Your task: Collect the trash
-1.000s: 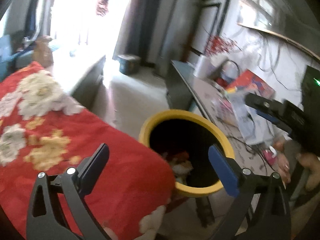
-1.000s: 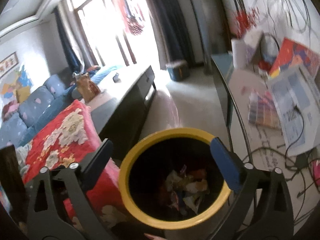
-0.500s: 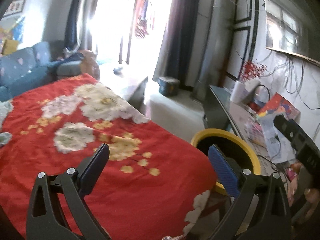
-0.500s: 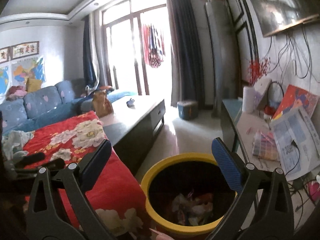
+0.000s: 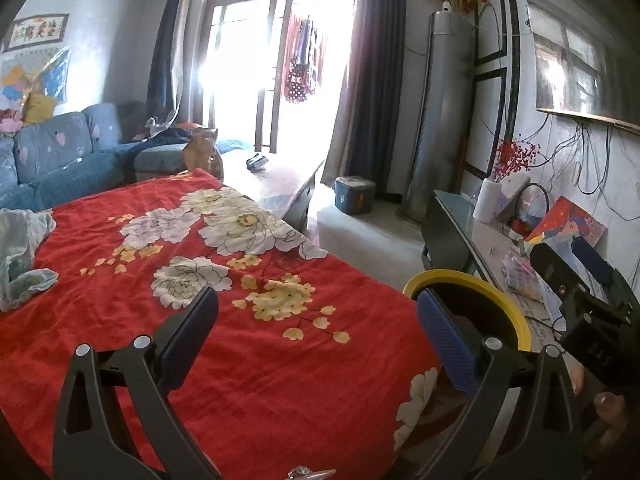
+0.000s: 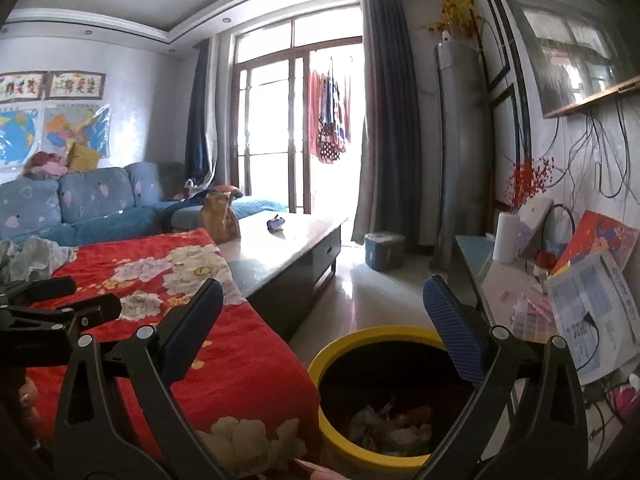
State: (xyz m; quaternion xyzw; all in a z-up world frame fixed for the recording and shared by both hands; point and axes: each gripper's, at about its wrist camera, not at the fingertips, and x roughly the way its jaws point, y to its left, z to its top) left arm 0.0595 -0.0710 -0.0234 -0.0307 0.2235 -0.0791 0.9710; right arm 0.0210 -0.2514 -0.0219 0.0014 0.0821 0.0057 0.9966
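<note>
Sunlit balcony doors (image 6: 296, 132), dark curtains (image 6: 386, 116), blue sofa (image 6: 80, 208), grey walls

my left wrist view looks across the red floral blanket (image 5: 256, 320) toward the window; my right wrist view sits nearer the yellow-rimmed bin (image 6: 360, 364), facing likewise. both share blanket, bin, window.

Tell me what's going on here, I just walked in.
A person is collecting trash with handheld tongs, one in each hand. The left tongs and the right tongs are both open and empty. The yellow-rimmed bin stands beside the red floral blanket and holds crumpled trash at the bottom. No loose trash shows on the blanket, apart from a small shiny scrap at the bottom edge that is too cropped to identify.
</note>
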